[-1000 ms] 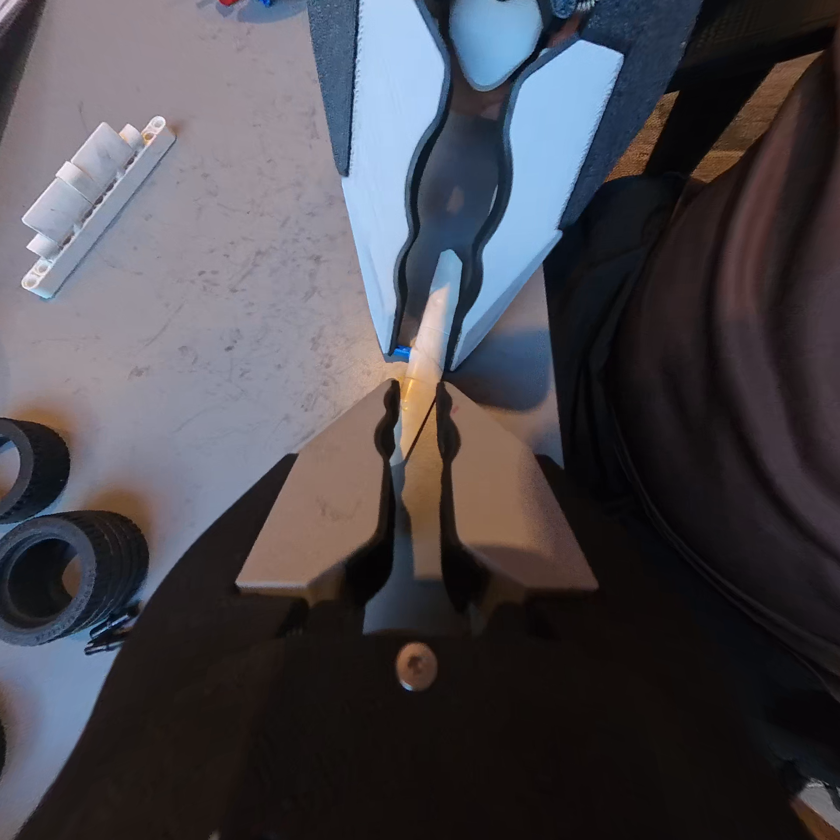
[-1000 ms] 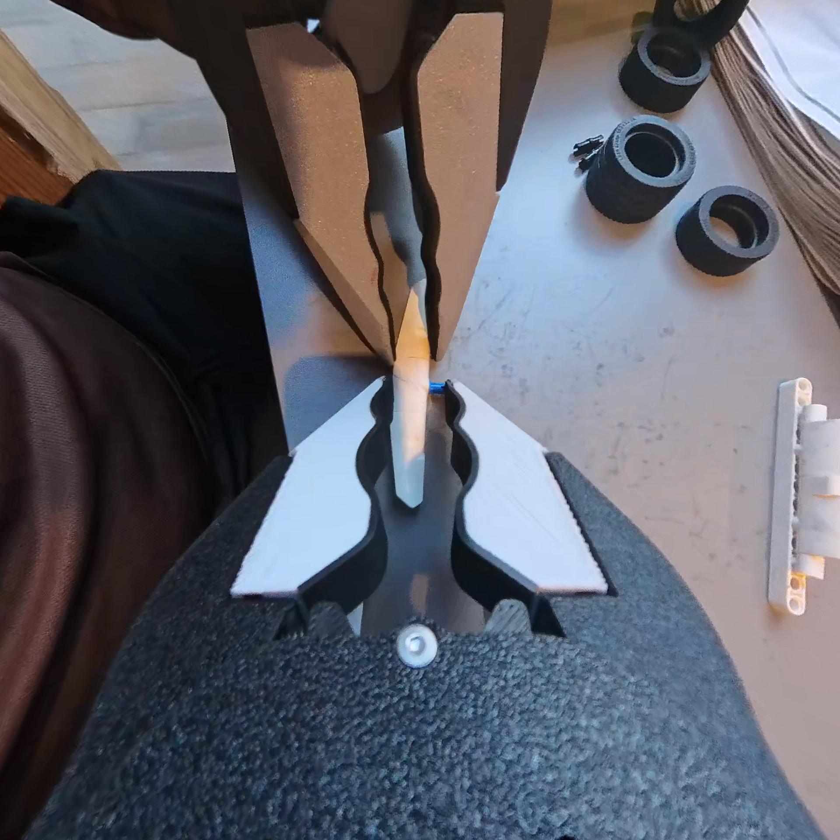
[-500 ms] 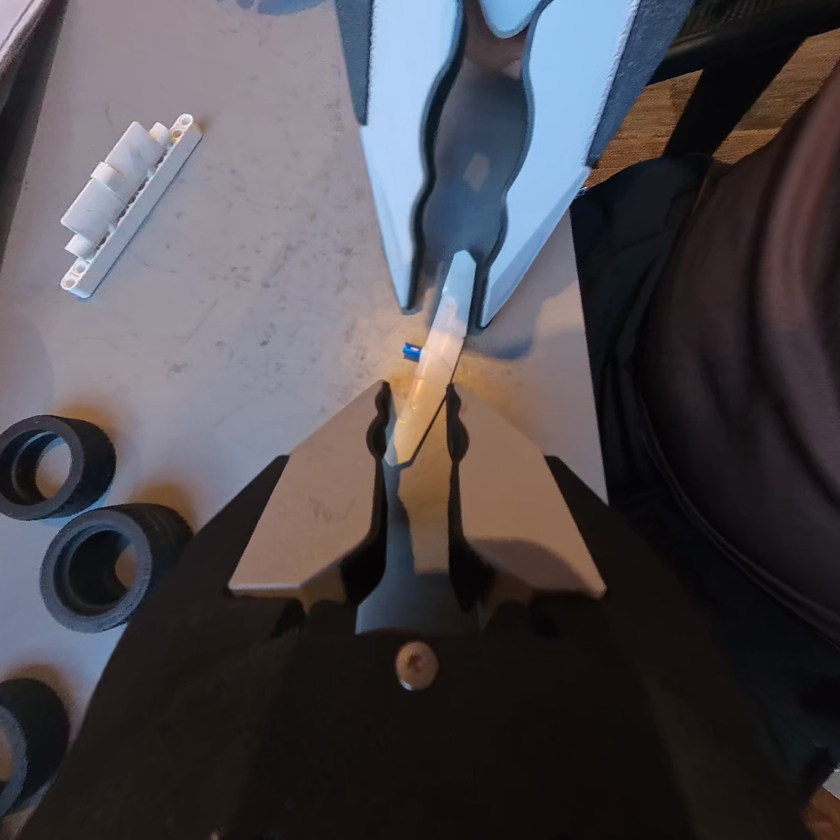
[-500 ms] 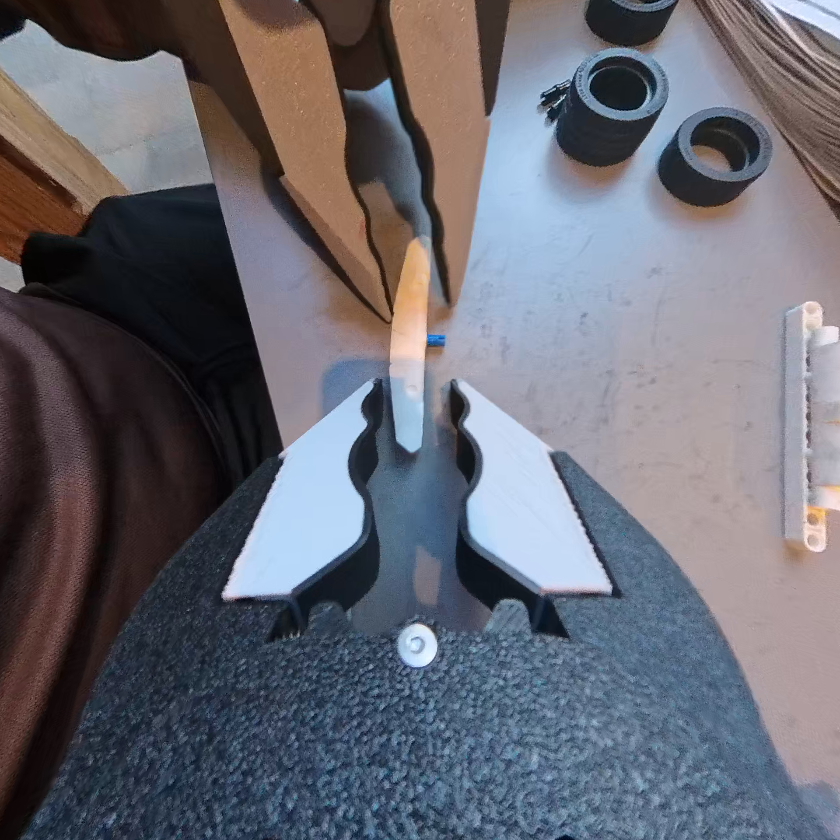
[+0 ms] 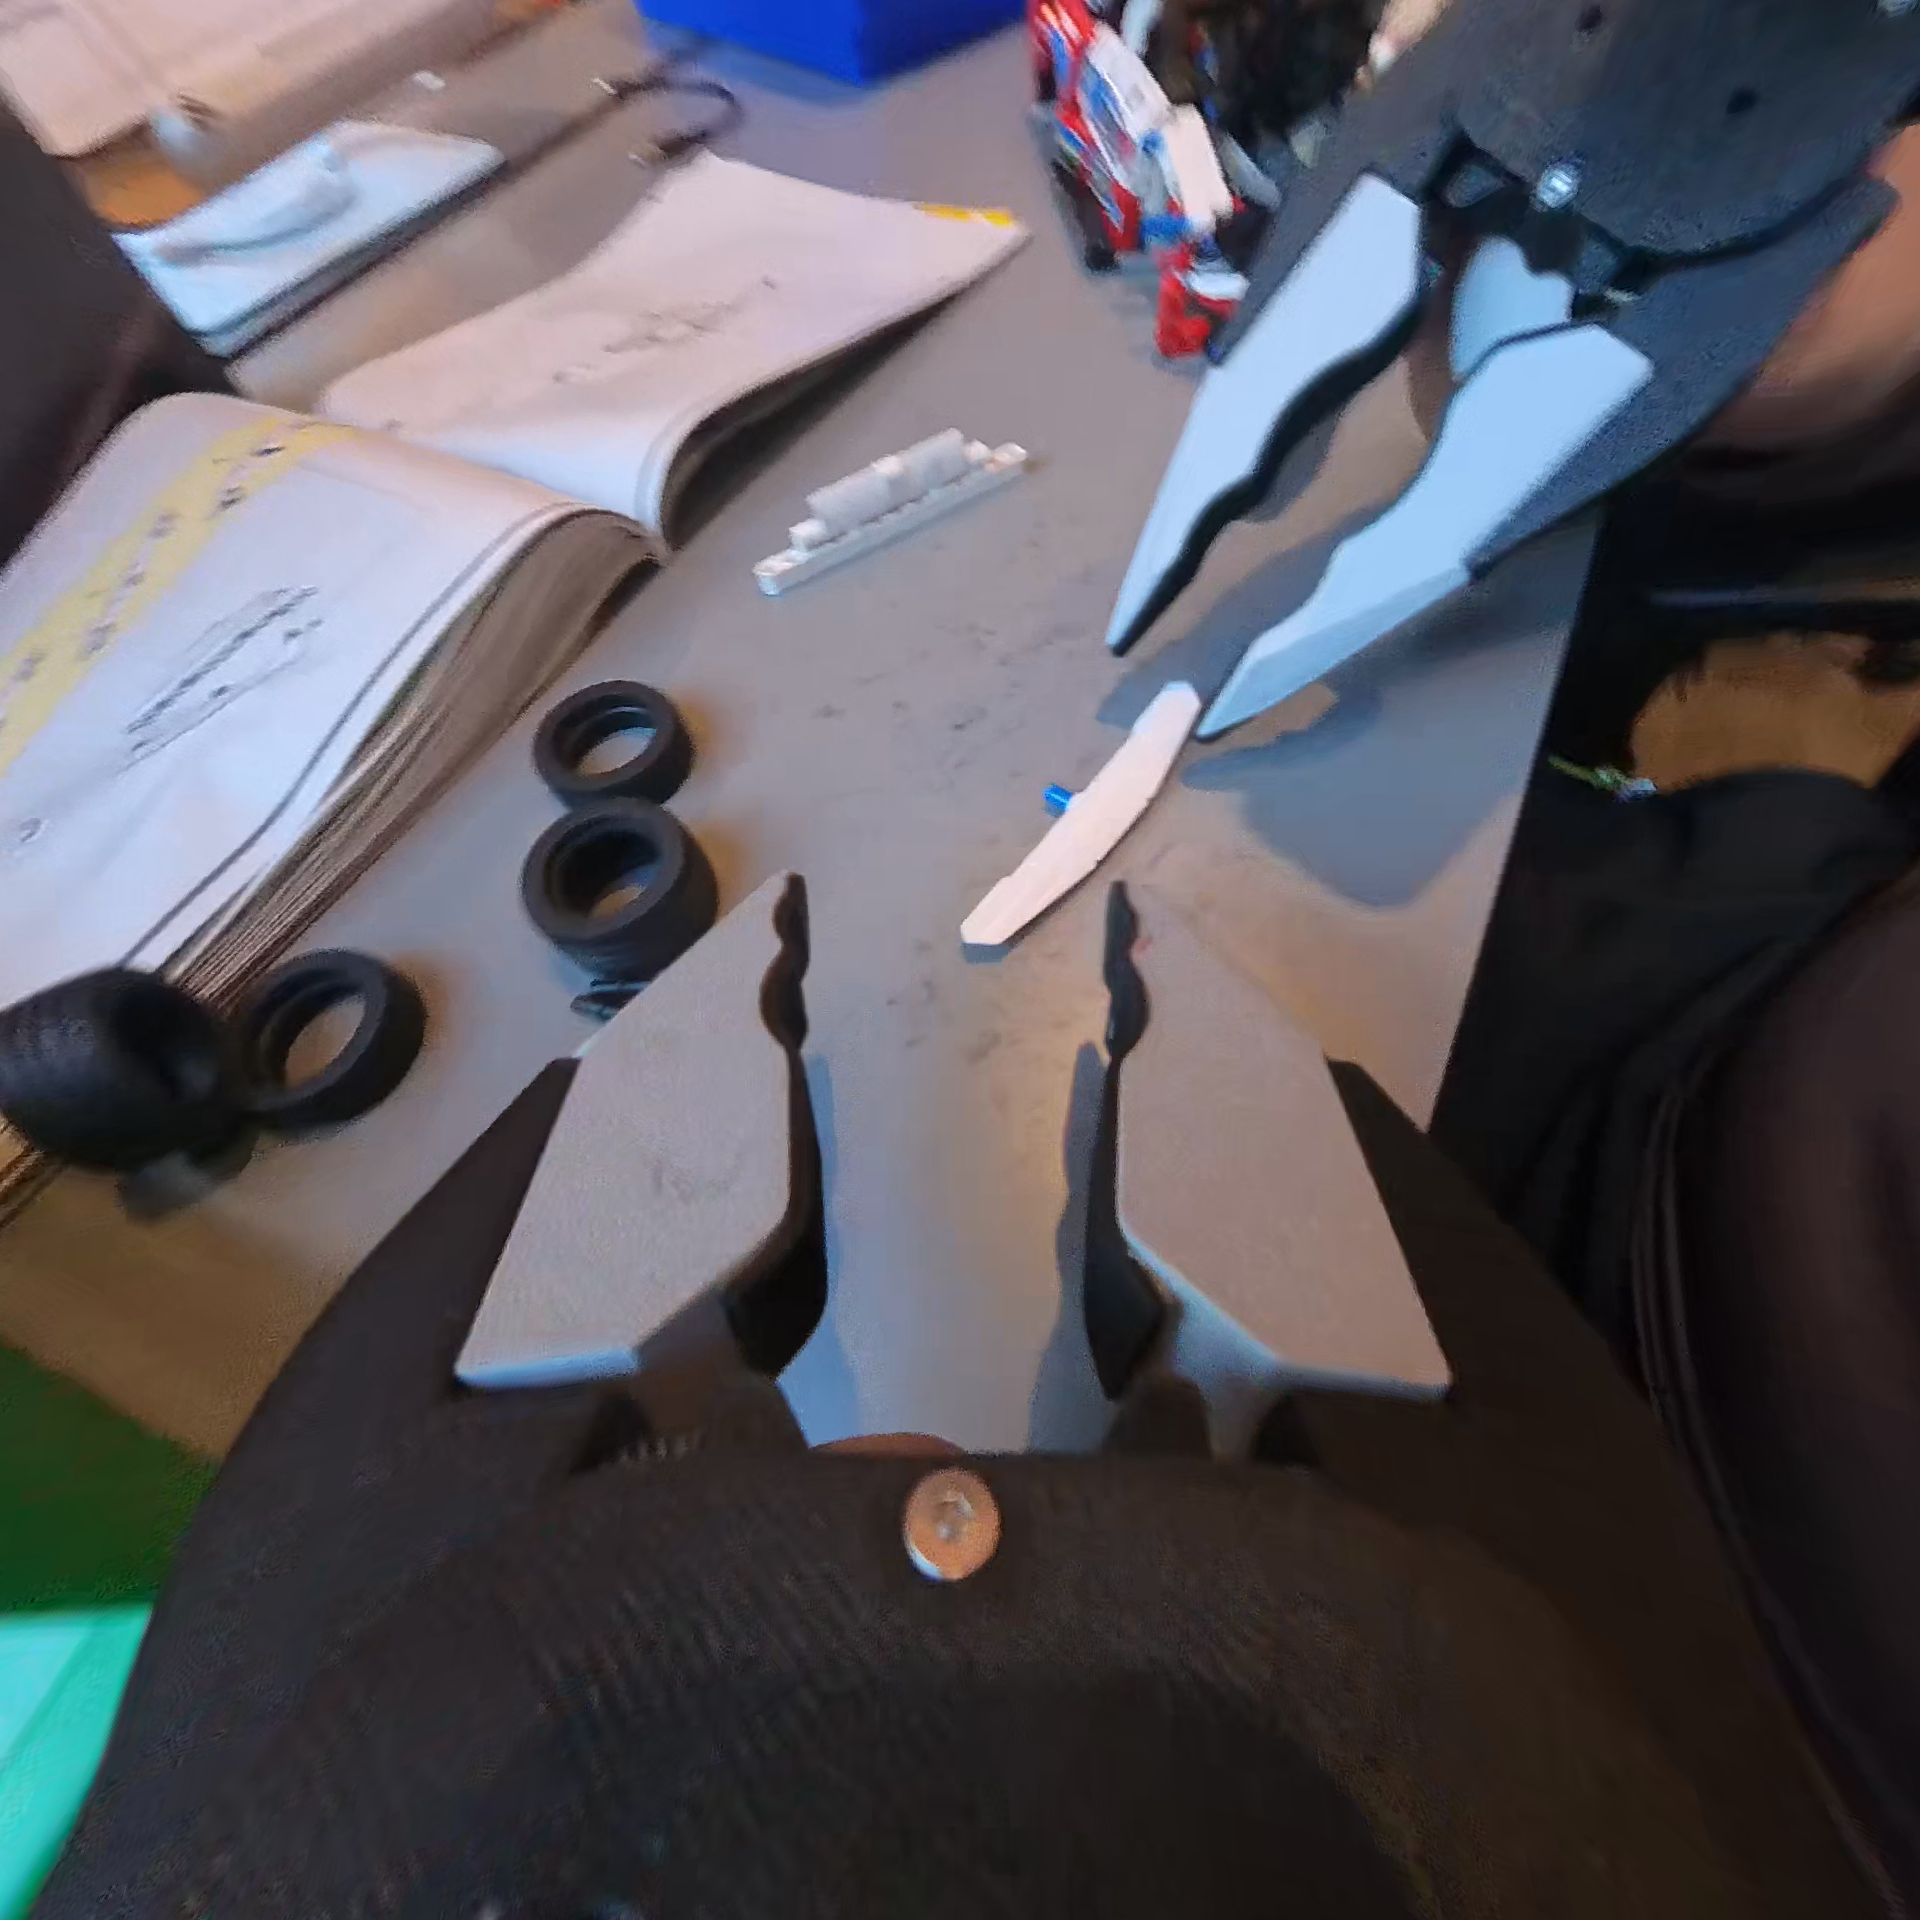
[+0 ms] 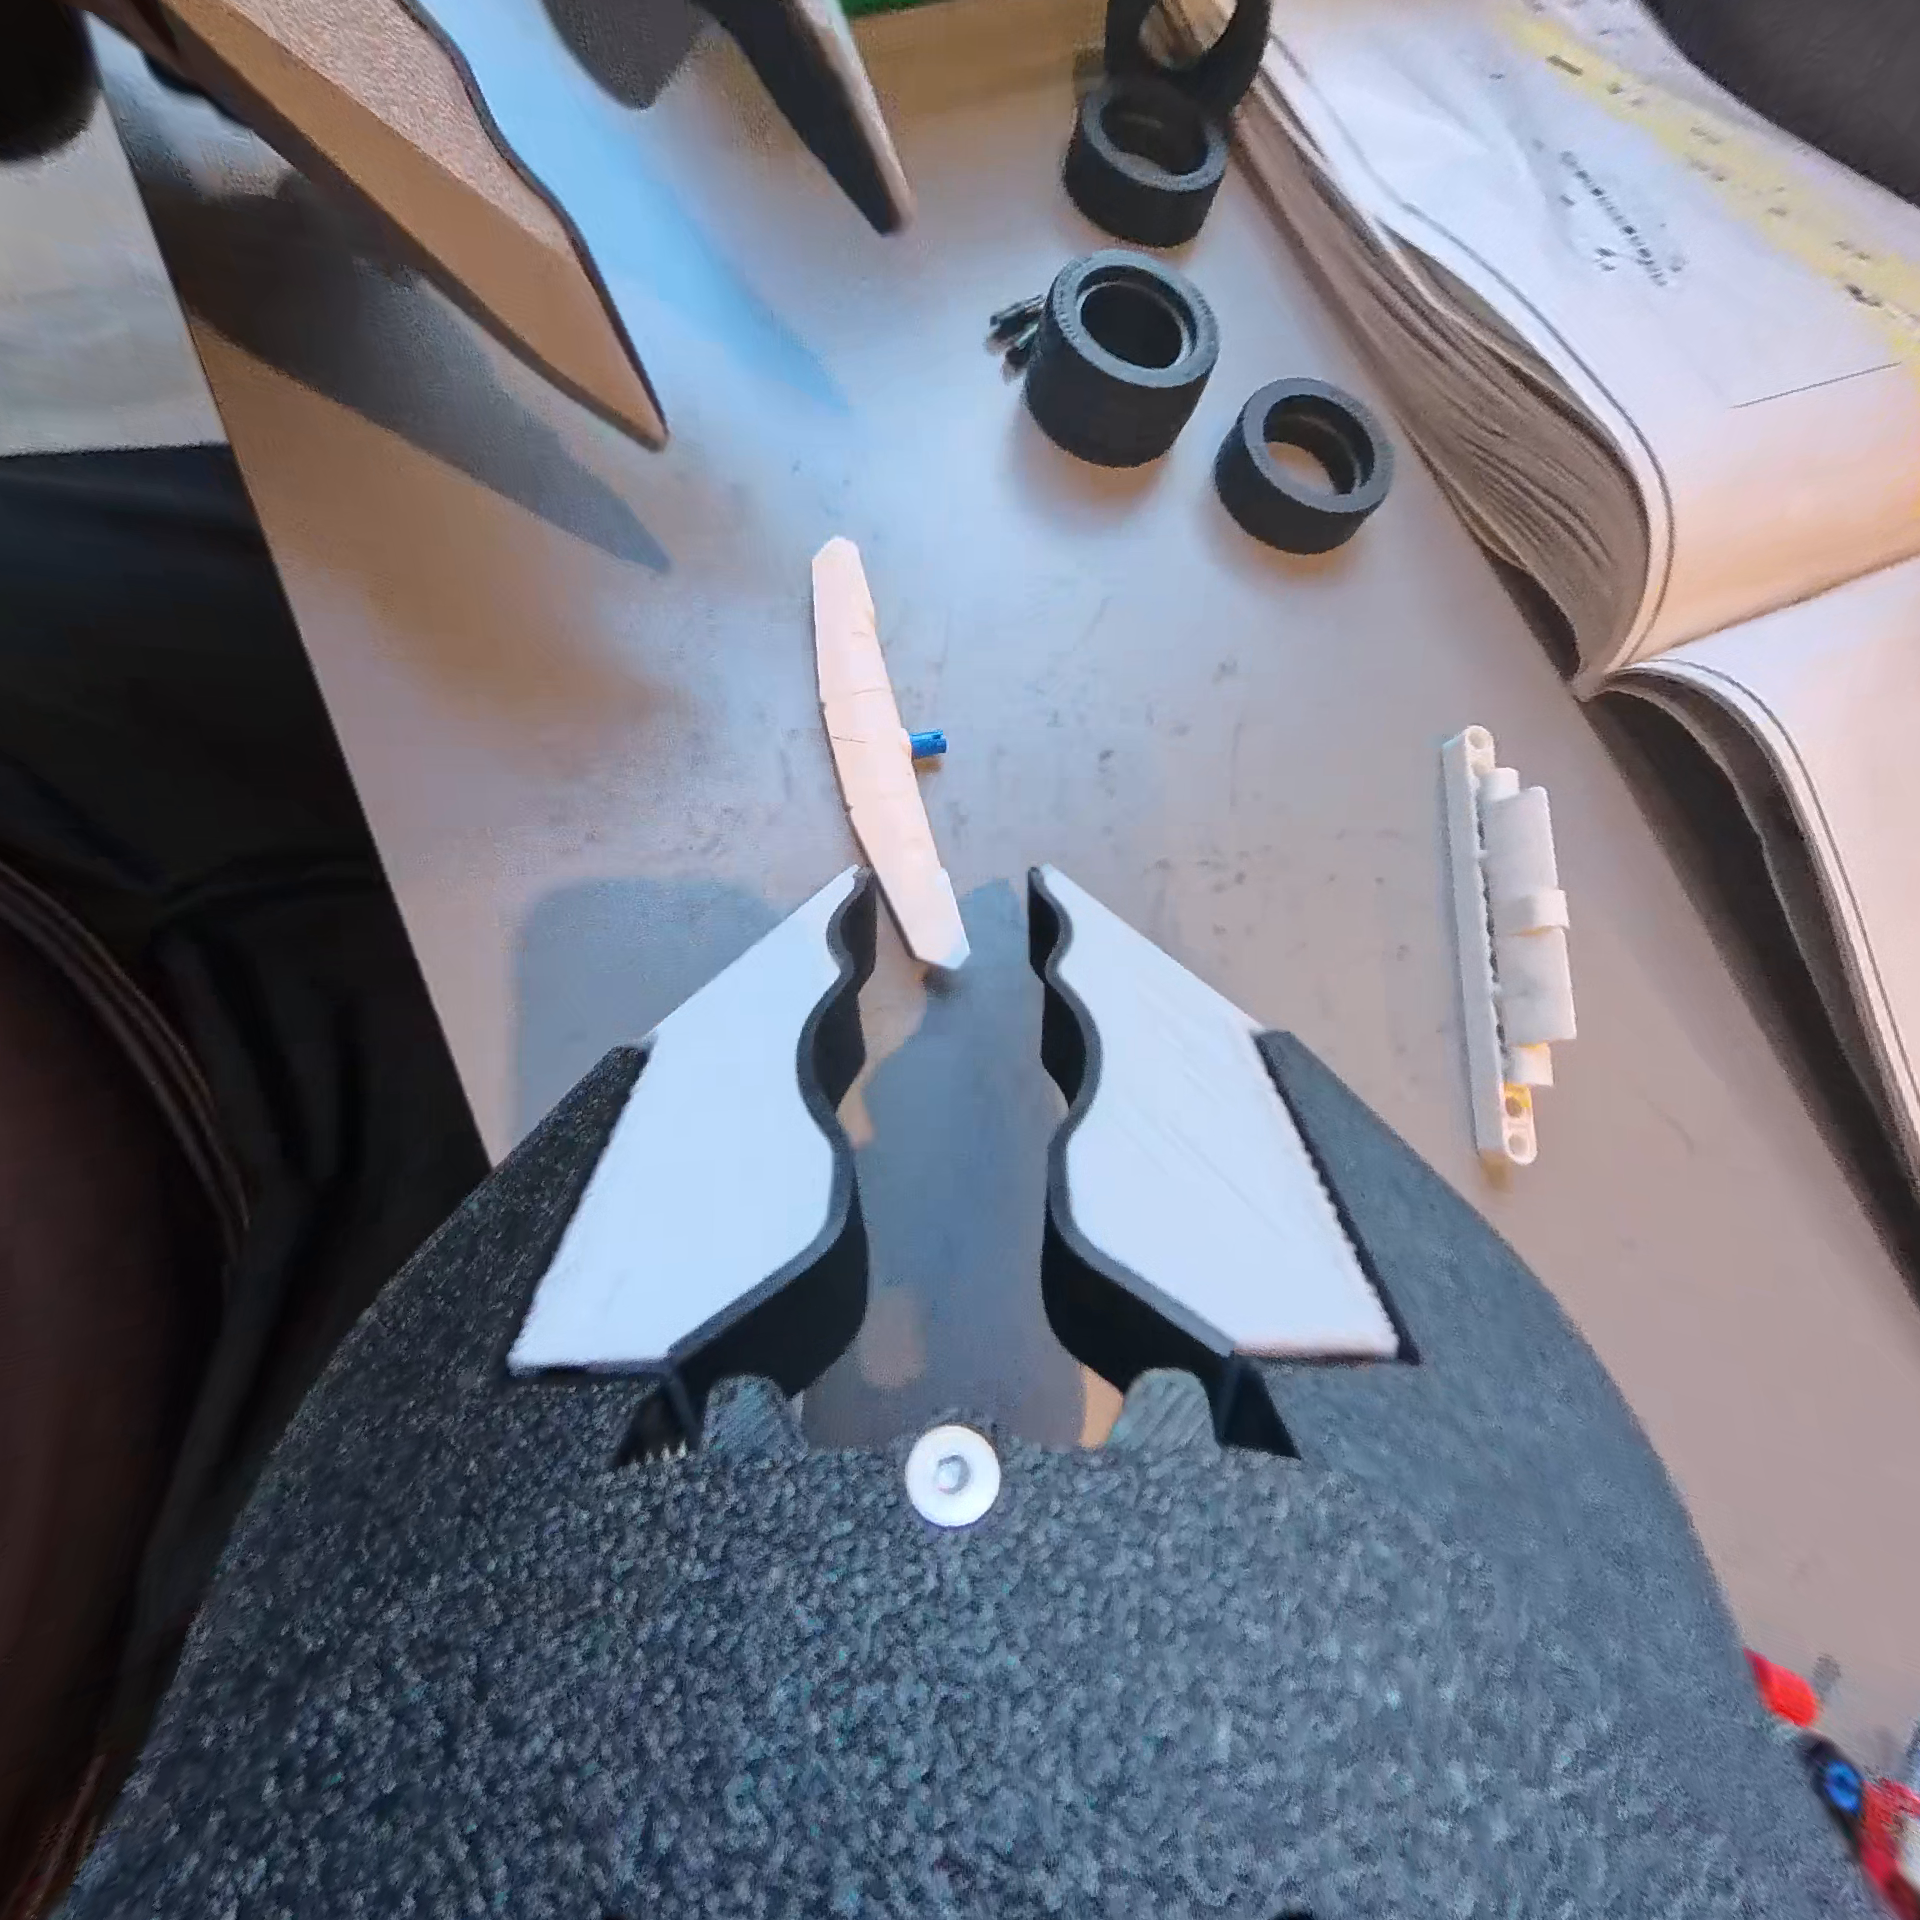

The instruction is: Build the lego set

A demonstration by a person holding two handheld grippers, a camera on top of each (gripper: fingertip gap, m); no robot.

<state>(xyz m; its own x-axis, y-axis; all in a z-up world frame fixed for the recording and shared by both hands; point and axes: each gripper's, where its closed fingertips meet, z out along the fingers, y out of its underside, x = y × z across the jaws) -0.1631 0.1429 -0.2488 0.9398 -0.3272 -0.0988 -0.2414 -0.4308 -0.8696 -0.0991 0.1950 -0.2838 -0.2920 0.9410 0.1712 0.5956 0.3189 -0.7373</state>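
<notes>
Two grippers up, both w/ jaws apart and nothing between them. My left gripper (image 5: 954,899) sits low over the near edge of the grey worktop (image 5: 914,665), pitched down and fwd, tips just short of the curved white piece (image 5: 1086,821). My right gripper (image 6: 951,883) faces it from the opp. side, also tilted down; in the left wrist view it comes in from upper right (image 5: 1164,686), one tip just beside the piece's far end. Can't tell if it touches.

White piece lies flat on the worktop between the two grippers, near the worktop edge closest to me. In the right wrist view its near end (image 6: 883,758) pokes between my right fingertips, not clamped. A small blue pin (image 6: 928,741) sticks out of its side at mid-length.

Other bits: long white beam assembly (image 6: 1507,945) to the right of my right gripper, apart from everything else. Three black tyres in the right wrist view: one (image 6: 1127,353) w/ small black pins (image 6: 1013,327) at its side, one (image 6: 1304,462) closer to the open instruction book (image 6: 1621,260), one (image 6: 1153,156) farther off. Left wrist view shows a blurry 4th tyre (image 5: 114,1070) by the book's near corner. Partly built red/white/blue model (image 5: 1153,187) at far end, blurry. Dark clothing (image 6: 135,935) along the worktop edge.
</notes>
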